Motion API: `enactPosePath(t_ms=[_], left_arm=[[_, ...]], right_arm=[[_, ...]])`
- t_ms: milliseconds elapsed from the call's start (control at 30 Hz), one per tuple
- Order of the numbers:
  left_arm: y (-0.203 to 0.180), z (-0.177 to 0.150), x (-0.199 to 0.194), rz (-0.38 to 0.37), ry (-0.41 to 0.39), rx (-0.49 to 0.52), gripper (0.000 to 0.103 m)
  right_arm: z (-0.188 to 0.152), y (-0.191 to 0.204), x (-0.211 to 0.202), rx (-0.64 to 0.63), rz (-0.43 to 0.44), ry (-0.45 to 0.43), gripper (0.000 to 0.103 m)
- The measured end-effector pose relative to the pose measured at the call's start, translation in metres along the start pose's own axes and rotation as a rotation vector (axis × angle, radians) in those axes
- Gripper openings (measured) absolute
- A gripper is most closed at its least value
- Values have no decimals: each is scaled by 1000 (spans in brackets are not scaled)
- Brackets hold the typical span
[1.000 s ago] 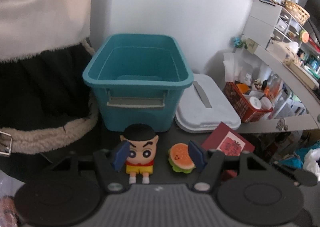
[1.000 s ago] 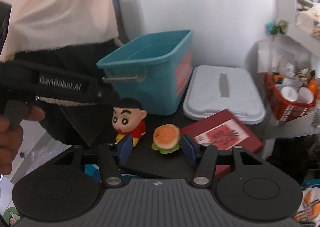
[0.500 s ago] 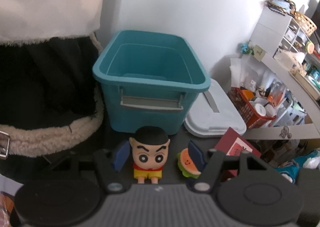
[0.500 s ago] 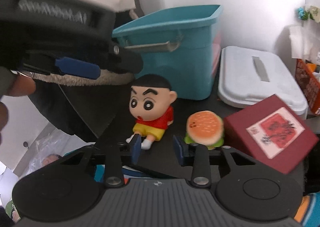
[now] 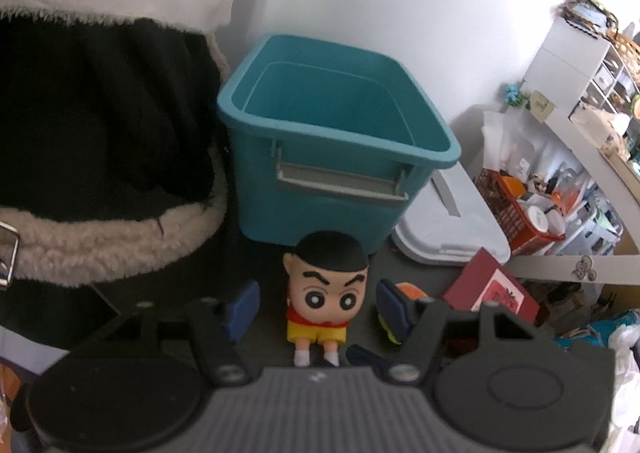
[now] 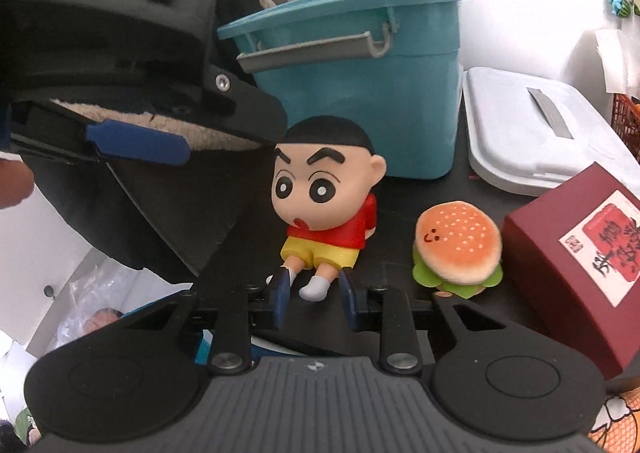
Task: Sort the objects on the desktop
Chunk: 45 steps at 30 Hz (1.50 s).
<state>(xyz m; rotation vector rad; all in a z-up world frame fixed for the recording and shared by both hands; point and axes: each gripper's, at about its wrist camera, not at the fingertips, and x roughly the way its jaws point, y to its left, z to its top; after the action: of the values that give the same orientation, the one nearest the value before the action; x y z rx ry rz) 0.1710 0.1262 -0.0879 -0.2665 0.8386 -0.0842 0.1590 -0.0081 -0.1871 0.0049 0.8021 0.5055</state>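
Cartoon figurine [image 5: 323, 293] sits on the tabletop [image 6: 404, 197] between the released left tongs [image 5: 316, 309]. Right tongs [image 6: 314, 299] are closing around its foot, seemingly not yet pinching. Burger toy [image 6: 458, 249] lies right of them, teal bin [image 5: 336, 141] beyond.

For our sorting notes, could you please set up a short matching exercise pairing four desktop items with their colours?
Items:
1. storage bin
2. bin lid, lying flat beside the bin
3. gift box
4. burger toy

Colours:
A. dark red with a white label
B. teal
C. orange bun over green lettuce
D. white with a grey strip

Pairs: 1-B, 2-D, 3-A, 4-C
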Motion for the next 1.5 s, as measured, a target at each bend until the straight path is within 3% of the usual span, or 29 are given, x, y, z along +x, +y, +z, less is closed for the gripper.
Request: enactPosePath(t_ms=[67, 800, 900, 933, 967, 1067, 1500], left_arm=[[1, 1, -2, -6, -6, -6, 67], [5, 3, -11, -19, -30, -20, 67], [7, 4, -11, -21, -31, -27, 67], [7, 5, -11, -22, -31, -30, 67], [8, 5, -10, -24, -31, -33, 67], [8, 6, -9, -28, -29, -37, 67], [-4, -2, -19, -4, -47, -79, 67]], right_arm=[[-2, 1, 5, -12, -5, 6, 19], [-7, -16, -22, -21, -109, 3, 17], [-6, -13, -27, -39, -109, -27, 37], [-6, -12, -28, -45, -105, -41, 52], [-6, -10, -27, -52, -103, -55, 59], [-4, -2, -23, -98, -102, -85, 66], [-2, 9, 2, -173, -87, -147, 69]])
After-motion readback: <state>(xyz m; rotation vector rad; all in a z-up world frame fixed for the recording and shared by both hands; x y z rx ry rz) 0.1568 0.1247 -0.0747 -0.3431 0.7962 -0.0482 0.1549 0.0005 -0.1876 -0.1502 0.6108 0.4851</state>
